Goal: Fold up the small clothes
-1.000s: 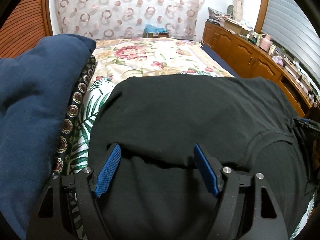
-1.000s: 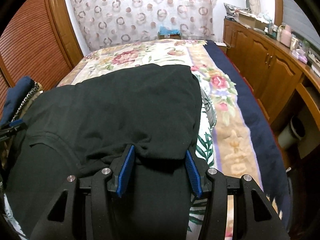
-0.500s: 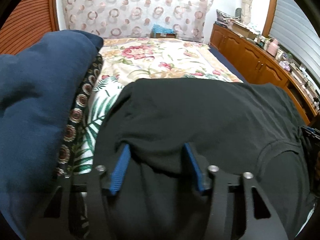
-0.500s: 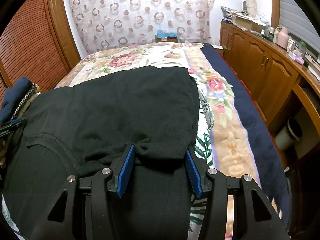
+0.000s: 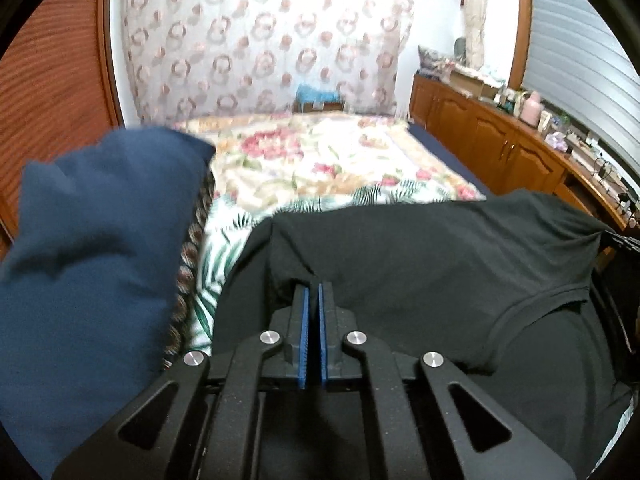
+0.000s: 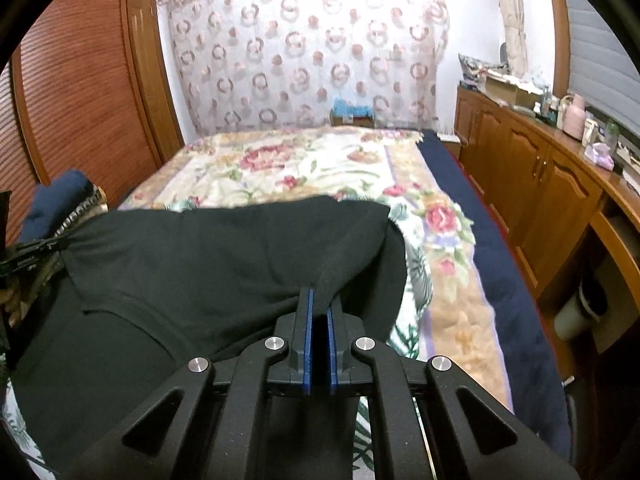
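Left wrist view: left gripper (image 5: pixel 313 292) and right gripper (image 6: pixel 319 300) each pinch the soft, limp black T-shirt (image 5: pixel 420 248) at its near-edge fold on the bed (image 5: pixel 320 160); light cloth, likely to sag.

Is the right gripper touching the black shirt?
Touching. The right wrist view shows the right gripper shut, its fingers pinching a fold of the black shirt.

No text, label or number can be read anywhere.
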Demonstrator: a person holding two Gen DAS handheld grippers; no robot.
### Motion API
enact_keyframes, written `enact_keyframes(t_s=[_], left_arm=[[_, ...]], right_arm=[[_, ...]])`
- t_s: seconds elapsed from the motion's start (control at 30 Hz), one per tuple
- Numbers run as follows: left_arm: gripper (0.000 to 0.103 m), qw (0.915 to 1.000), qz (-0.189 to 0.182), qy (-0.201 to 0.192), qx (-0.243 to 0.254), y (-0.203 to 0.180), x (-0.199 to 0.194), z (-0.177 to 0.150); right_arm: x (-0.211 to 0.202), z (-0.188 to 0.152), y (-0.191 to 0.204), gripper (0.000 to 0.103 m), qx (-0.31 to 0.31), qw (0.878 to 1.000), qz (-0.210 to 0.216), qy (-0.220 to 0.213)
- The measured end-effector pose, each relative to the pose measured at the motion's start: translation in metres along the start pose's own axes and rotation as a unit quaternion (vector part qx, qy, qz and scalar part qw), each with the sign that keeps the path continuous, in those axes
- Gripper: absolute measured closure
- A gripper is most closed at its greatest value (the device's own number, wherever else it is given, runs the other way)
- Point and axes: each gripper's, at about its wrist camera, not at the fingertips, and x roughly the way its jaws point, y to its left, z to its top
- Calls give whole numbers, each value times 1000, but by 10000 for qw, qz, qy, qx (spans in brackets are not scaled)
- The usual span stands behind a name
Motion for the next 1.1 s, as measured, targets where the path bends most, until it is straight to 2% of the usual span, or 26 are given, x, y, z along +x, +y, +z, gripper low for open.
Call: enact_keyframes(t_s=[0.27, 0.57, 1.1], left_arm=[[98, 9980, -108, -591, -212, 10, -40, 5], [98, 9954, -242, -905, -222, 10, -78, 3], [98, 9926, -406, -1140, -100, -1, -136, -52]], right_arm=[[-20, -2, 0, 98, 54, 9995, -83, -308], [-58, -15, 5, 98, 40, 9983, 80, -569], [-116, -70, 8, 98, -168, 9975, 93, -687]])
